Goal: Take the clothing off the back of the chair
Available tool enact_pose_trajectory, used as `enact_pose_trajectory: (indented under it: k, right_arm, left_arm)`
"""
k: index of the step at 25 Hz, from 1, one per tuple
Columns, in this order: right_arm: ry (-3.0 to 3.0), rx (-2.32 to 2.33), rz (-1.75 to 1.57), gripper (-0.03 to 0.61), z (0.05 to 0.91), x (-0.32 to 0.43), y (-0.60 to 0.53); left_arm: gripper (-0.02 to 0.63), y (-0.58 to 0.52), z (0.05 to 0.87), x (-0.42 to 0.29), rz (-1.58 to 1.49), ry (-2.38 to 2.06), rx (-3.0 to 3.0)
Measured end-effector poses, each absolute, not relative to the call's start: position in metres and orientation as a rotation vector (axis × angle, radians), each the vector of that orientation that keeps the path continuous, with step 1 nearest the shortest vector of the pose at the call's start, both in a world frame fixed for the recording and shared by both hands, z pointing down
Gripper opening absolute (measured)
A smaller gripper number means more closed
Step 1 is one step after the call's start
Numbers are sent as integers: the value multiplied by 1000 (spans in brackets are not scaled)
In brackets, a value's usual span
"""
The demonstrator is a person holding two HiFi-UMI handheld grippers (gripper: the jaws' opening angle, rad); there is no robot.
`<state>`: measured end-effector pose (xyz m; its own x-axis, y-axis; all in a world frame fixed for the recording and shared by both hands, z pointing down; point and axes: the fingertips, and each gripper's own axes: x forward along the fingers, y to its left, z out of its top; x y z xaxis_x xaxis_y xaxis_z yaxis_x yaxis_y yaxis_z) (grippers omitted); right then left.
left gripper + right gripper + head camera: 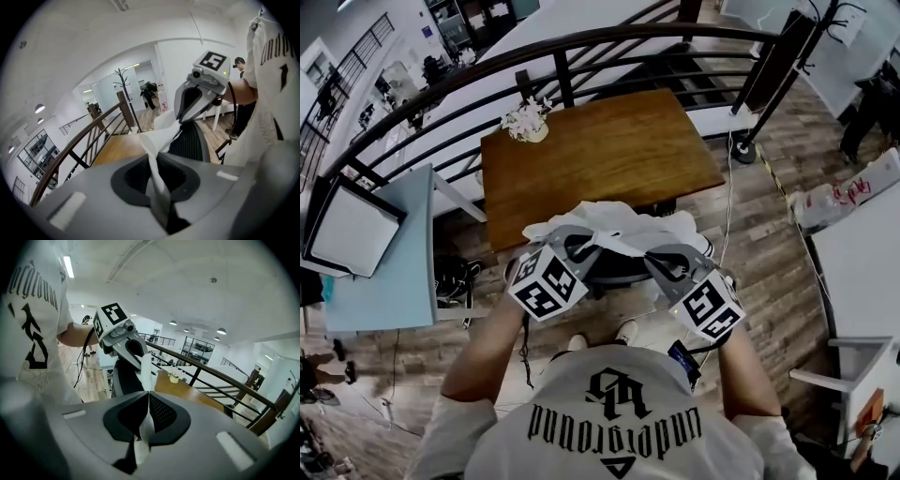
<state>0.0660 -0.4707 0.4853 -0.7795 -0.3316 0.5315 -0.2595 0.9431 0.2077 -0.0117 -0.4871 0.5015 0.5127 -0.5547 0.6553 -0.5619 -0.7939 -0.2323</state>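
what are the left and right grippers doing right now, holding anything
left gripper: closed on the white garment
right gripper: closed on the same white garment

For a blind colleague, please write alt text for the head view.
Seen from above, a person's left gripper and right gripper are both shut on a white garment draped over a black chair back. Beyond stands a wooden table with a flower pot, by a curved railing.
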Motion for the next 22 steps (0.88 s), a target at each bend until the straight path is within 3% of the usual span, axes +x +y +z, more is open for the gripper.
enact_pose_trajectory:
  k: [1, 22]
  right_arm:
    - [-2514, 422, -169, 9, 483, 66, -471]
    - [-2593, 632, -259, 8, 408, 53, -425]
  left_arm:
    - [75, -488, 499, -11, 1159, -1018, 2726]
    - [74, -447, 426, -24, 856, -1056, 2916]
